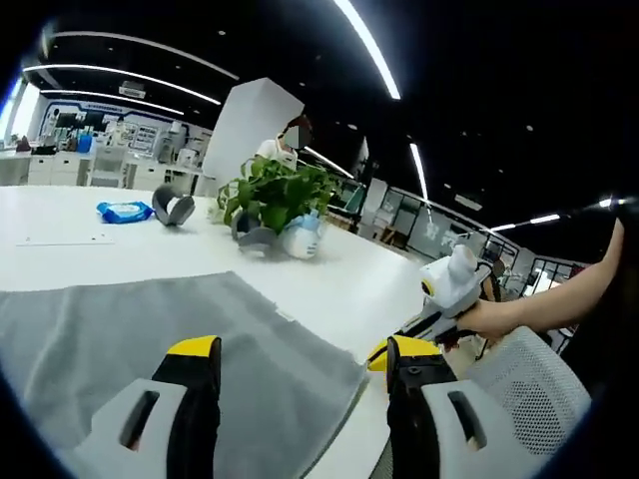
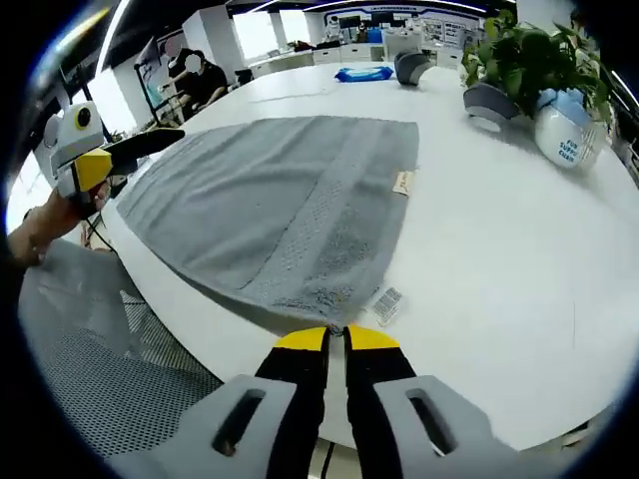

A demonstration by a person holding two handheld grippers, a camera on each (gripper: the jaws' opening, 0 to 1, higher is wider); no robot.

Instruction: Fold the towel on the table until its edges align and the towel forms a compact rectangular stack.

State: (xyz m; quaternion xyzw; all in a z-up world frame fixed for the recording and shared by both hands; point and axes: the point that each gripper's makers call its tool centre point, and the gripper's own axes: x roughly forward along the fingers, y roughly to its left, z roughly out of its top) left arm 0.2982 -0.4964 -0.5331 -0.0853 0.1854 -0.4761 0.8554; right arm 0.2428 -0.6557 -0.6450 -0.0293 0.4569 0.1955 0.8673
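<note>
My right gripper [image 2: 335,337] is clamped on the near corner of the flat grey terry towel [image 2: 280,200], which stretches away ahead, while my left gripper [image 1: 305,349] hovers parted above its own corner.

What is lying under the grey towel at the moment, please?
The grey towel lies spread flat on the white table, which shows all round it. Whatever might sit beneath the cloth is covered; no bulge suggests anything there.
</note>
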